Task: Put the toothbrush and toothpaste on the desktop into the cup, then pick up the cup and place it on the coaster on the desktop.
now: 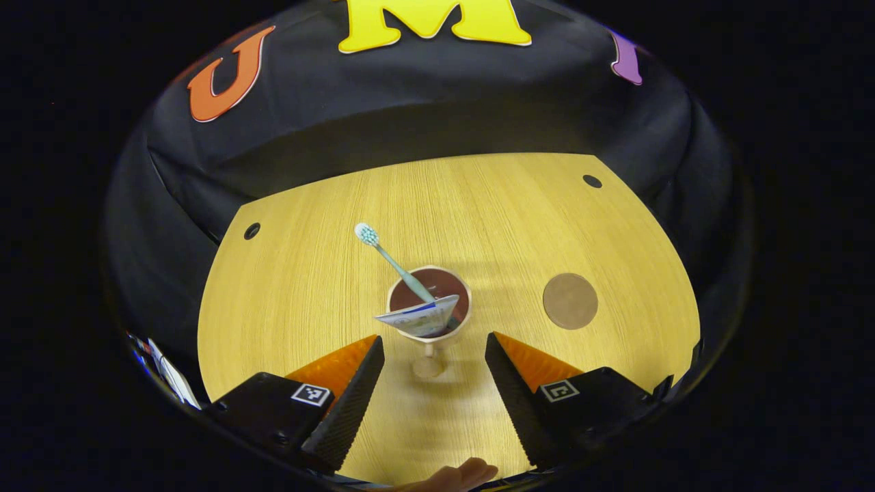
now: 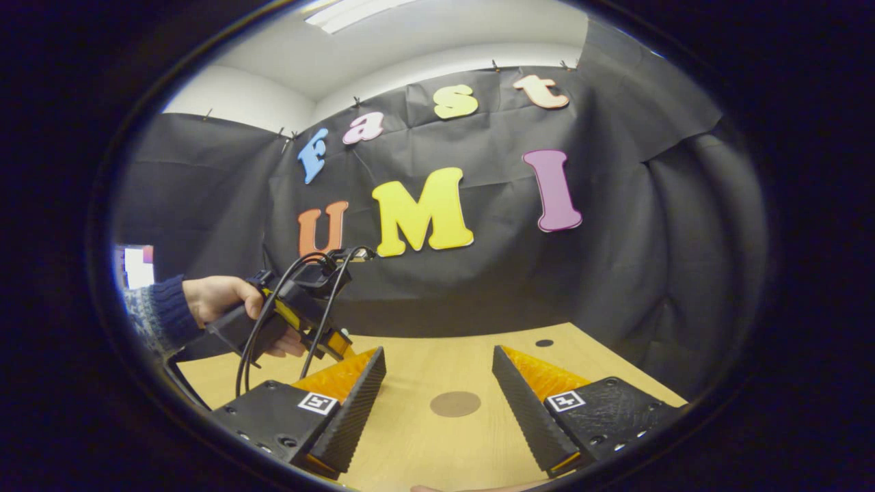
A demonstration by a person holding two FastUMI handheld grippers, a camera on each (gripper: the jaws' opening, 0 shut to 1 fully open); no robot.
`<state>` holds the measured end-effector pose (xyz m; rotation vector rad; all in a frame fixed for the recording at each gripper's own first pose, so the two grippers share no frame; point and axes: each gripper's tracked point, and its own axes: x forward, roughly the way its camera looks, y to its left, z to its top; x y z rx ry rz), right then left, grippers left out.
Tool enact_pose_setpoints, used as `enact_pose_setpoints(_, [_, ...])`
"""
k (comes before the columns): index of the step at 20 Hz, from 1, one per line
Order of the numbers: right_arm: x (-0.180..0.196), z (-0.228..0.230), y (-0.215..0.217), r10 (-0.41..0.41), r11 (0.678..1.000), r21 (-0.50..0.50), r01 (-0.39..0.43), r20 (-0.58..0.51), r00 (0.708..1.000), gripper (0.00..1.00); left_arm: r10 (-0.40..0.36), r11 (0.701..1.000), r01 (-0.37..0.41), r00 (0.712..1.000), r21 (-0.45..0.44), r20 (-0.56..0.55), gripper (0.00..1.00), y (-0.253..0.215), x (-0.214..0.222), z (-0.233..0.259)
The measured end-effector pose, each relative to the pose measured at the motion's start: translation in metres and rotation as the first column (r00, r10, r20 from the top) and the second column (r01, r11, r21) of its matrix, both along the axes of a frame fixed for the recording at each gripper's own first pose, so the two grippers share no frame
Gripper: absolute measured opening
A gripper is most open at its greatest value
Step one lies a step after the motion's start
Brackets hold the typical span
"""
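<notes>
Wooden desktop (image 1: 307,301): cup (image 1: 429,304) mid-surface holds toothbrush (image 1: 389,258) and toothpaste (image 1: 418,317); coaster (image 1: 570,301) beside it, apart. Left gripper (image 1: 433,345) and right gripper (image 2: 437,359) both gape wide, holding nothing.

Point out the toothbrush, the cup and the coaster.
toothbrush (image 1: 367,234), left gripper view, on its bristle head.
cup (image 1: 459,281), left gripper view, on its rim's far right side.
coaster (image 1: 570,301), left gripper view, on its middle.

Wooden desktop (image 1: 307,294), stemmed cup (image 1: 429,321) standing, round coaster (image 1: 570,301) beside it
</notes>
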<state>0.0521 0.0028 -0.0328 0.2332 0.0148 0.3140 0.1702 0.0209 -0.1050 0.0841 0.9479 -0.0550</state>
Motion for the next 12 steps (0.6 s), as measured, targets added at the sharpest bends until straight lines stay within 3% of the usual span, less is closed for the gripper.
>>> enact_pose_setpoints(1, [0.0, 0.001, -0.005, -0.003, 1.0, -0.008, 0.003, 0.003, 1.0, 0.92, -0.002, 1.0, 0.002, 1.0, -0.008, -0.022, 0.95, -0.002, 0.001, -0.005])
enact_pose_setpoints(3, [0.003, 0.004, -0.018, -0.033, 0.999, -0.02, 0.033, 0.019, 0.999, 0.95, 0.002, 1.0, -0.003, 0.998, -0.014, -0.068, 0.98, -0.005, 0.005, -0.016])
enact_pose_setpoints(5, [0.003, 0.008, -0.027, -0.045, 0.999, -0.027, 0.046, 0.033, 0.998, 0.99, 0.008, 1.0, -0.01, 0.993, -0.016, -0.118, 0.94, -0.01, 0.006, -0.026])
enact_pose_setpoints(6, [0.004, 0.004, -0.025, -0.034, 0.999, -0.034, 0.035, 0.026, 0.999, 0.95, 0.007, 1.0, -0.011, 0.99, -0.025, -0.138, 0.94, -0.015, 0.006, -0.03])
enact_pose_setpoints(9, [0.013, -0.009, -0.032, -0.038, 0.997, -0.072, 0.037, -0.008, 0.999, 0.95, 0.016, 0.999, -0.024, 0.977, -0.036, -0.212, 0.91, -0.026, 0.005, -0.042])
enact_pose_setpoints(12, [0.018, -0.017, -0.031, -0.036, 0.995, -0.093, 0.032, -0.038, 0.999, 0.95, 0.033, 0.997, -0.05, 0.962, -0.059, -0.27, 0.75, -0.041, 0.006, -0.051])
